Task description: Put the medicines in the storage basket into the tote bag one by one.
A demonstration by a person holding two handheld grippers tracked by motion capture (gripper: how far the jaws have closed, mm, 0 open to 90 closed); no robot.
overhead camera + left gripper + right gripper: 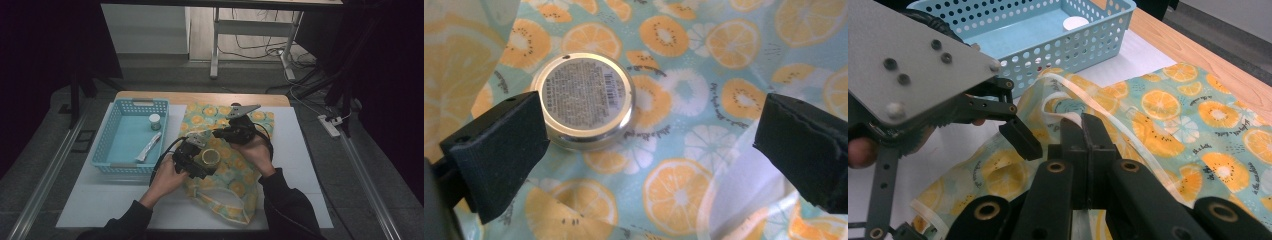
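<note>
A round gold tin [583, 100] lies label up on the teal bag [684, 90] printed with orange slices. My left gripper [651, 125] is open, its jaws wide apart; the tin sits just beyond the left pad [499, 150], not pressed. From above, the tin [210, 156] shows at the left gripper [208, 162] in the middle of the bag [235, 185]. My right gripper [1082, 131] is shut, and the bag's upper layer and white rim [1068, 85] run up to its jaws, lifted off the table. The right gripper [222, 134] is just behind the left one.
A light blue perforated basket [107, 145] stands left of the bag, holding a small white-capped jar [155, 121] and a white tube [148, 146]. The same basket [1088, 35] is close behind the left gripper's grey plate [913, 65]. A white mat [300, 165] covers the wooden table.
</note>
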